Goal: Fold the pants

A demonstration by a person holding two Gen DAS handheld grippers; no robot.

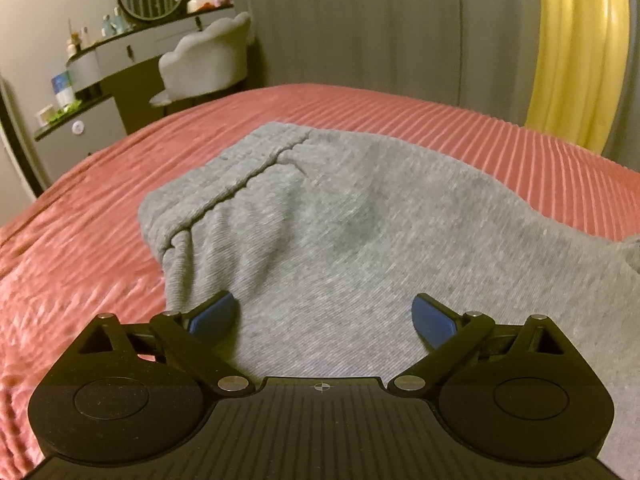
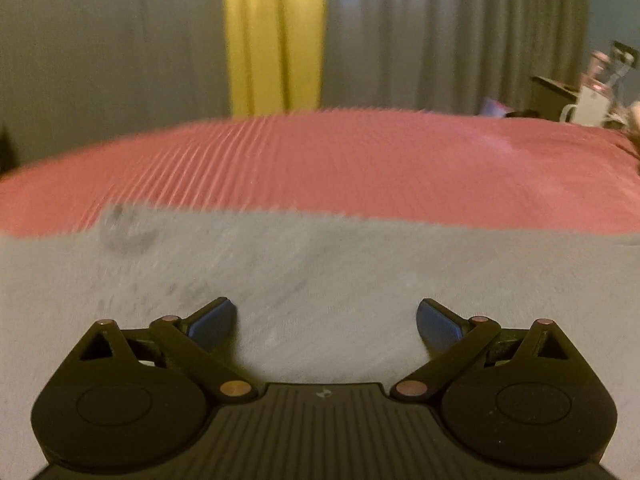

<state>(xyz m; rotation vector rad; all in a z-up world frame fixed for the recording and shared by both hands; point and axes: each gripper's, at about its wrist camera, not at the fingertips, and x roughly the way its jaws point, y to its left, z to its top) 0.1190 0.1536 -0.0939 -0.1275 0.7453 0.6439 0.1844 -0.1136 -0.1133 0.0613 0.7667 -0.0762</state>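
A bed [image 1: 100,200] with a pink ribbed cover fills the middle of both views, and grey curtains [image 1: 360,20] with one yellow curtain [image 1: 576,40] hang behind its far edge. The grey pants [image 1: 340,232] lie on this bed, spread flat under both grippers. In the left wrist view the elastic waistband [image 1: 224,184] is at the far left, and the cloth runs from there to the near right, so the long axis goes diagonally; its right end is cut off by the picture edge. In the right wrist view the pants [image 2: 320,272] cross the whole width from left to right, with a straight far edge, but this picture is blurred and both ends are cut off. The fabric is a soft knit with small wrinkles below the waistband. At the far left stand a dressing table [image 1: 120,52] with a round mirror and a pale chair [image 1: 204,64]. The left gripper [image 1: 325,312] and the right gripper [image 2: 326,318] are low over the cloth, each with its blue fingers [image 1: 214,316] wide apart and holding nothing.
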